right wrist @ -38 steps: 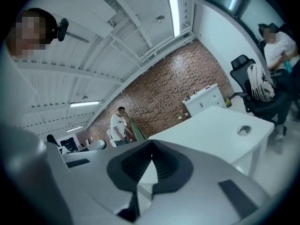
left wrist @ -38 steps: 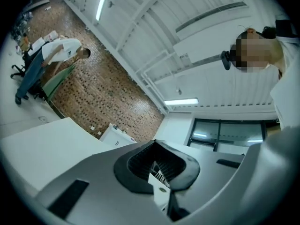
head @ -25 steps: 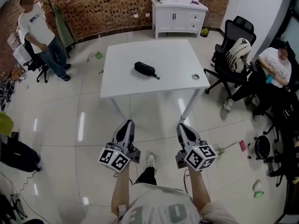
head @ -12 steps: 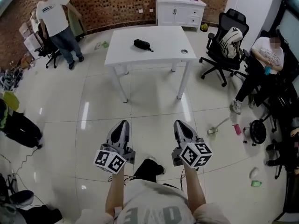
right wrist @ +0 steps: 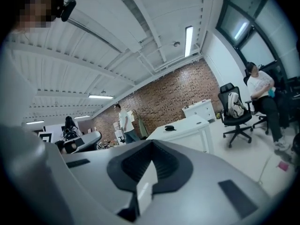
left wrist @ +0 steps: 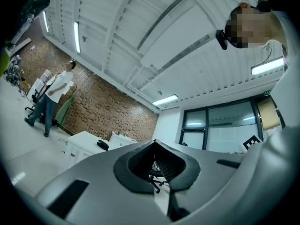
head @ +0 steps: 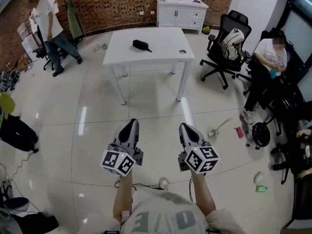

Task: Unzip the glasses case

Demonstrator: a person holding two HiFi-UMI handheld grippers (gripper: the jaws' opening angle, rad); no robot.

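Left tongs and right tongs, low in frame, are both closed and empty. The glasses case lies on the tabletop, upper centre, well apart from them. Best to get close first, pin the case with one, then unzip with the other.

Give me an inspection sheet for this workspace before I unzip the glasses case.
Surface: white table, far across the floor from both grippers.
Job's things: black glasses case on the table; zip too small to judge.
Clutter: small round thing on the table; pink item on the floor.
Grippers: left gripper and right gripper both shut, empty, above the floor.
Cables: thin cable on the floor below the grippers.
Surroundings: brick wall, white cabinet, office chair, seated person, standing person.
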